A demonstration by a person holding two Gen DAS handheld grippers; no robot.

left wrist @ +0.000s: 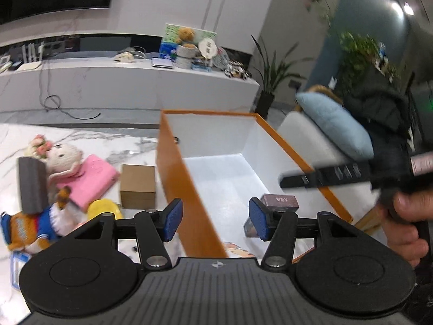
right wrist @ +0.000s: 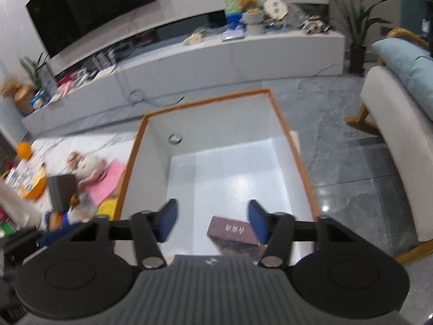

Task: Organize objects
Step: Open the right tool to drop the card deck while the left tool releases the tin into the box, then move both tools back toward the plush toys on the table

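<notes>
Both the left gripper (left wrist: 215, 223) and the right gripper (right wrist: 213, 222) have their blue-padded jaws spread wide, holding nothing, above the orange-walled, white-lined open box (right wrist: 273, 100). A dark brown rectangular carton (right wrist: 233, 233) lies on the box floor near its front. Left of the box, on the white marble tabletop (left wrist: 16, 140), sit a tan cardboard cube (left wrist: 138, 186), a pink flat pouch (left wrist: 93, 179) and a cream plush doll (left wrist: 65, 158).

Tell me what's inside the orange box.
Inside the orange box lies one dark brown rectangular box on the white floor; its near end and that corner are hidden behind the right gripper.
</notes>
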